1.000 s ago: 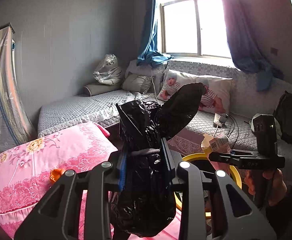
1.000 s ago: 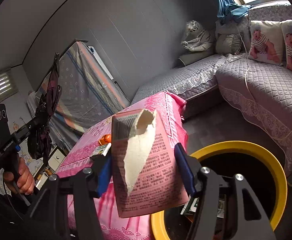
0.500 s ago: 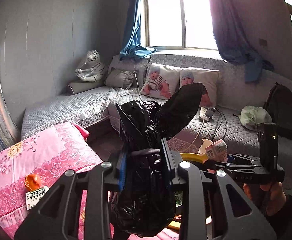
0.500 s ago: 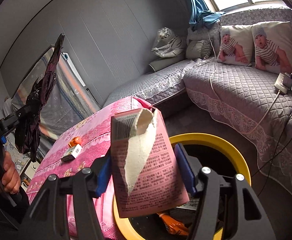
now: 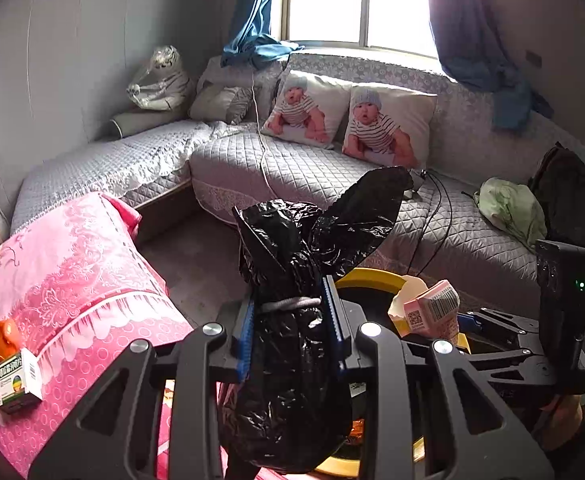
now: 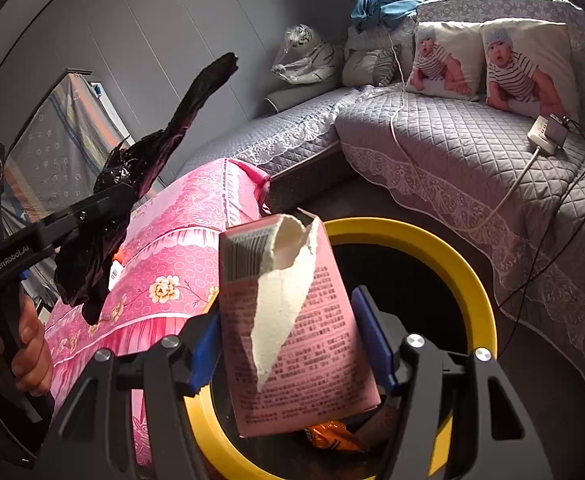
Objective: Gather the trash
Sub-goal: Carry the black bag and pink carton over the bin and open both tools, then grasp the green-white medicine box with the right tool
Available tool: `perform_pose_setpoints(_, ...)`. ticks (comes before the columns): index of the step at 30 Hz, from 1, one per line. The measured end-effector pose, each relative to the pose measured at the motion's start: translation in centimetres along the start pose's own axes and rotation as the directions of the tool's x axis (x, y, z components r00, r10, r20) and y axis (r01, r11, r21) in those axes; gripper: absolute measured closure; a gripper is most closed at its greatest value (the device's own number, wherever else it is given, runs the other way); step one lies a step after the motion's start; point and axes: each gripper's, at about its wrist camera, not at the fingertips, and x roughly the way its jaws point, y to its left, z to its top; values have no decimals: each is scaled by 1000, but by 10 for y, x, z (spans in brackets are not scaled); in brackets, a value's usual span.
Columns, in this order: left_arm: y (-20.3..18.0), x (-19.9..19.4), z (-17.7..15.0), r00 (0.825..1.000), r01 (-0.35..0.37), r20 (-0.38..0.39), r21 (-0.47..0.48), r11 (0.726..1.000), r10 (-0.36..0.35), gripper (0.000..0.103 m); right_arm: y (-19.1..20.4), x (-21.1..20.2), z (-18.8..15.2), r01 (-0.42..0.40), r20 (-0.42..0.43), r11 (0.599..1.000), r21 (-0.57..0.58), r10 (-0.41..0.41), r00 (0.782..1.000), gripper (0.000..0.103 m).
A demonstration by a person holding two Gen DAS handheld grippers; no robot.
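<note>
Both grippers have dropped toward the bin since a second ago; the window now sits higher in the left view and more of the bin mouth shows in the right view. Left wrist view: left gripper (image 5: pixel 292 320) jaws nearly closed, clamped on one knotted black trash bag (image 5: pixel 292 360), which hangs over the near side of the yellow-rimmed bin (image 5: pixel 372 274). On the pink tabletop (image 5: pixel 72 280) at left: one small green-and-white box (image 5: pixel 16 380) and one orange item (image 5: pixel 2 338) touching it, both near the front edge. Sofa (image 5: pixel 312 168) behind carries two baby-print cushions; bare floor lies between tabletop and sofa. Right gripper (image 5: pixel 462 322) at right holds the pink carton (image 5: pixel 428 308) above the bin. Right wrist view: right gripper (image 6: pixel 292 344) jaws about half open, blue pads on both sides of one torn pink carton (image 6: pixel 292 340); whether they press it I cannot tell. The carton hangs over the bin (image 6: pixel 452 264) mouth. In the bin: one orange wrapper (image 6: pixel 332 436), other scraps unclear. Bin rim lies just beside the tabletop (image 6: pixel 180 240) edge, with open floor to the sofa (image 6: pixel 452 152). Left gripper (image 6: pixel 104 208) with the bag (image 6: pixel 104 220) is at left above the tabletop, a hand (image 6: pixel 28 348) on its grip.
</note>
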Motion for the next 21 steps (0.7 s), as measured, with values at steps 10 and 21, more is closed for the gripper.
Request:
perform_pose_setpoints(10,45,24,-10,999,-10,-33,-207,978,3,11,-19,-4,2,104,14,991,87,-106,994,19)
perform_pose_setpoints(21,154,-61,-24,972,-88,151,-471,878,178,9,51,-15,15,-62,111,973,-224,89,990,8)
